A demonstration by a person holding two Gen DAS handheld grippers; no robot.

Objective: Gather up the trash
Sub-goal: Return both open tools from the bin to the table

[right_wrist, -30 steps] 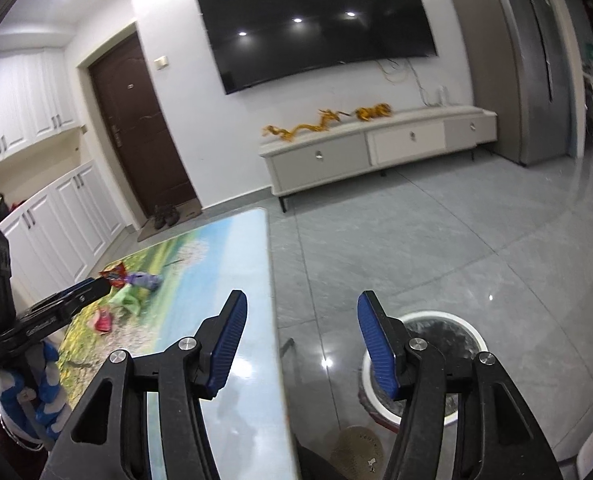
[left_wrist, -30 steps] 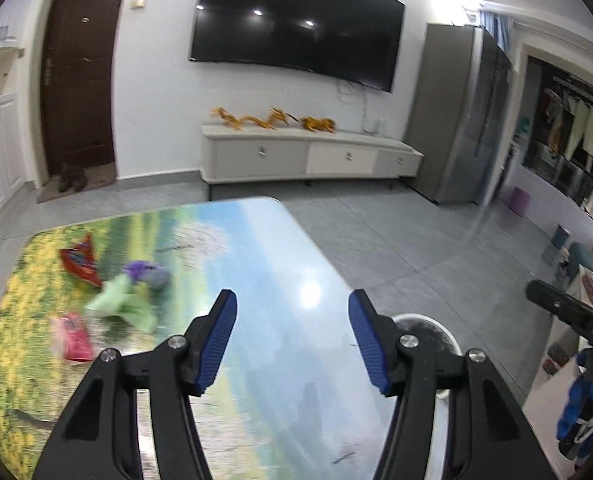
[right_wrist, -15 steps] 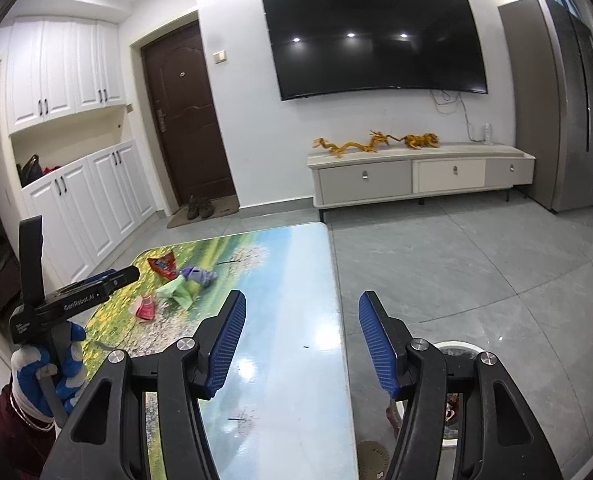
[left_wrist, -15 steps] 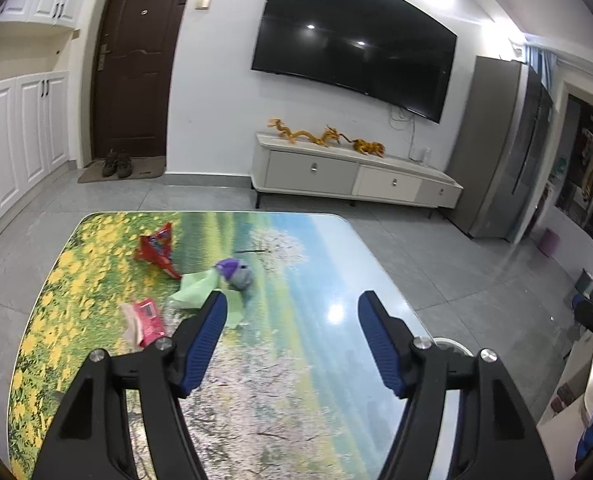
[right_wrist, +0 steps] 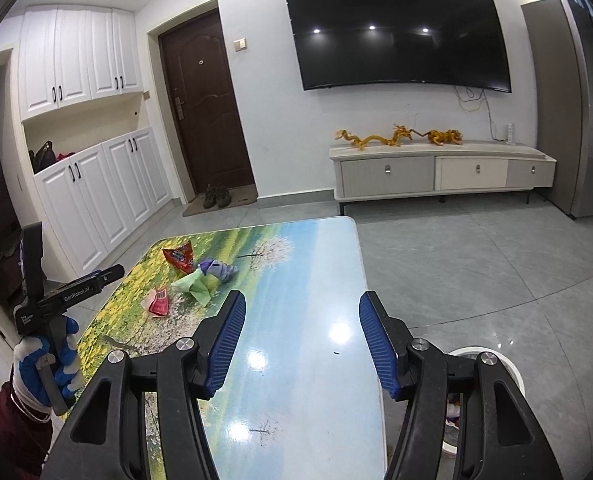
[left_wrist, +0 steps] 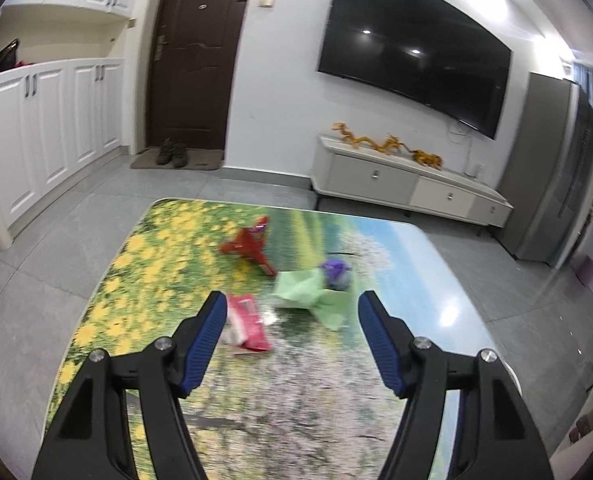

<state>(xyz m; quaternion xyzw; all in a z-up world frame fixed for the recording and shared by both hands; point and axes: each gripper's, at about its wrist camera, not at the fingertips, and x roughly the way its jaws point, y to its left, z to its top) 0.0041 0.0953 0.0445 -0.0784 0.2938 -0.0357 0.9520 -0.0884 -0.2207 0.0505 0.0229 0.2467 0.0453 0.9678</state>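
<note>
Four pieces of trash lie in a cluster on the picture-printed table [left_wrist: 144,280]: a red wrapper [left_wrist: 252,246], a pink packet [left_wrist: 248,322], crumpled green paper [left_wrist: 304,292] and a purple wrapper [left_wrist: 336,274]. My left gripper [left_wrist: 292,316] hovers just short of them, open and empty; the pink packet shows beside its left finger. My right gripper [right_wrist: 302,320] hangs open and empty over the table's near right part [right_wrist: 316,360]. In its view the red wrapper [right_wrist: 179,258], pink packet [right_wrist: 159,302], green paper [right_wrist: 194,286] and purple wrapper [right_wrist: 216,270] lie well ahead to the left.
A white round bin [right_wrist: 492,354] stands on the floor by the table's right edge. A gloved hand [right_wrist: 40,364] holds the left gripper at the table's left side. A TV cabinet [right_wrist: 436,172], white cupboards [right_wrist: 96,200] and a dark door [right_wrist: 204,112] line the walls.
The left view has swung left, bringing the trash from the far left to straight ahead of its fingers, and its jaws widened a little. The right view also turned left over the table.
</note>
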